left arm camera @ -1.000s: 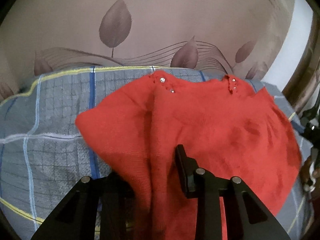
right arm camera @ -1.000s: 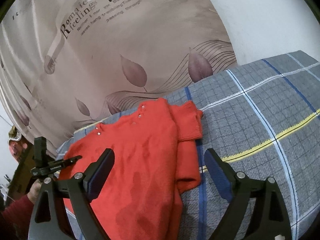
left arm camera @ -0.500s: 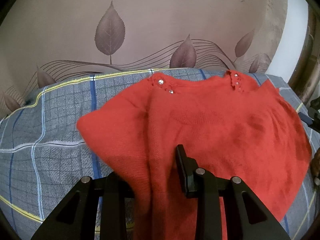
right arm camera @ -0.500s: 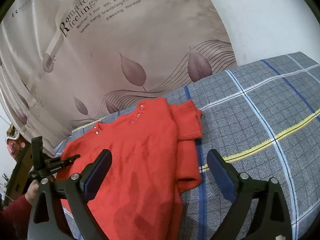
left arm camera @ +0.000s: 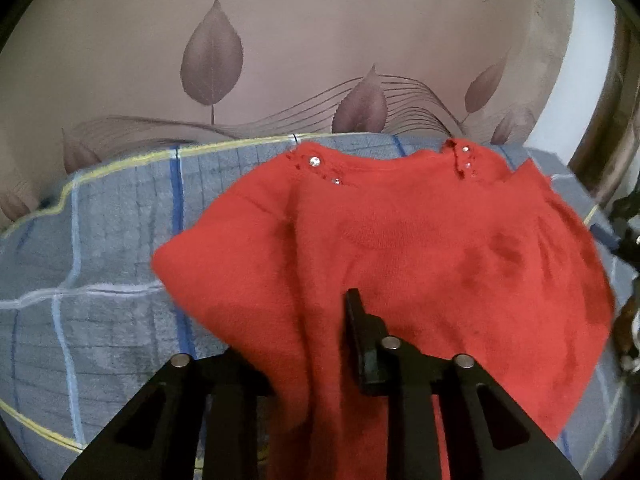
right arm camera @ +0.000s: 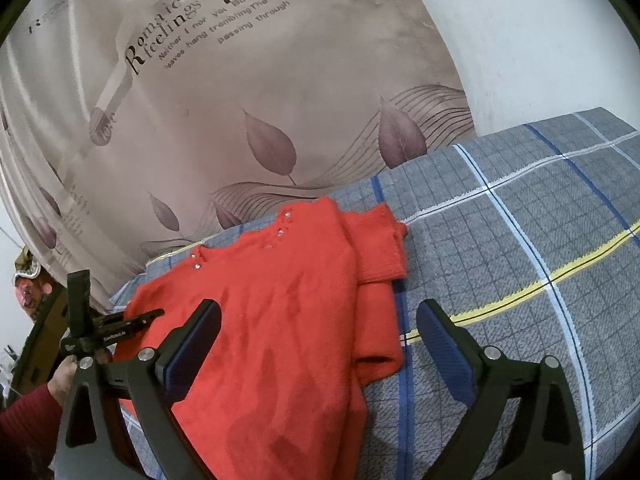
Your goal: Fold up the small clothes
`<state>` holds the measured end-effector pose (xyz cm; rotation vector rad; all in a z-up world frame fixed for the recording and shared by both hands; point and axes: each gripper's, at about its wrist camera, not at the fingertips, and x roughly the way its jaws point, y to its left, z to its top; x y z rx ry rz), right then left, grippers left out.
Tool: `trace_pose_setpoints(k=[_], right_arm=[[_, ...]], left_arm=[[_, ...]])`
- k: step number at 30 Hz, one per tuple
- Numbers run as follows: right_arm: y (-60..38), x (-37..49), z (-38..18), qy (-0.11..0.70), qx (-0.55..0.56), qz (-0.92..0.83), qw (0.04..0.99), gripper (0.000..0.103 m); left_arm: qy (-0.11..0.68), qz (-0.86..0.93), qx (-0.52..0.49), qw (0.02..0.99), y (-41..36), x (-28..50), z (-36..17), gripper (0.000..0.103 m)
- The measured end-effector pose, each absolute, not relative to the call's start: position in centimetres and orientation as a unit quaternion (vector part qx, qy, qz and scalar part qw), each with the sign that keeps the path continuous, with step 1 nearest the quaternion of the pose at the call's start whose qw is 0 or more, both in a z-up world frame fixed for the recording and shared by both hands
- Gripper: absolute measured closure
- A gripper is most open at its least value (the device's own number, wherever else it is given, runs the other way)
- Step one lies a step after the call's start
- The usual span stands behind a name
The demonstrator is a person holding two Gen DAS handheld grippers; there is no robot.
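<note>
A small red knit sweater (left arm camera: 420,248) with rhinestones at the neckline lies on a grey plaid bedspread (left arm camera: 92,280). My left gripper (left arm camera: 320,344) is shut on the sweater's left part and holds that cloth lifted; its left finger is hidden under the fabric. In the right wrist view the sweater (right arm camera: 280,320) lies with its right sleeve (right arm camera: 380,248) folded inward over the body. My right gripper (right arm camera: 316,344) is open and empty, hovering above the sweater's lower right edge. The left gripper (right arm camera: 154,314) shows at the sweater's far left side.
A beige curtain with leaf prints (left arm camera: 212,60) hangs right behind the bed. A white wall (right arm camera: 540,48) is at the right. The bedspread (right arm camera: 540,240) stretches out to the right of the sweater. A dark wooden frame (left arm camera: 616,128) stands at the far right.
My left gripper has shifted slightly, carrying the lifted red cloth with it. My right gripper has drifted a little; its jaws stay open. The sweater's folded right sleeve has not moved.
</note>
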<state>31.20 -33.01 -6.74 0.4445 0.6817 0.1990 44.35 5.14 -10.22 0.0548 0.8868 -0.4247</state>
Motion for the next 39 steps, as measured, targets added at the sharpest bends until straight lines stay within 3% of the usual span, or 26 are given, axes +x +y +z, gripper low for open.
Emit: trace_pose_setpoints(k=[13,39], right_arm=[[-34.0,30.6,-6.6,0.316,0.246,0.114,0.909,0.003],[-34.3,30.2,-6.8,0.304,0.263,0.139,0.905,0.002]], left_arm=[[0.469,-0.249,-0.099,0.842,8.3,46.2,-10.7,0.087],[0.486,-0.198,-0.131,0.841,1.2,44.9,-4.9,0.088]])
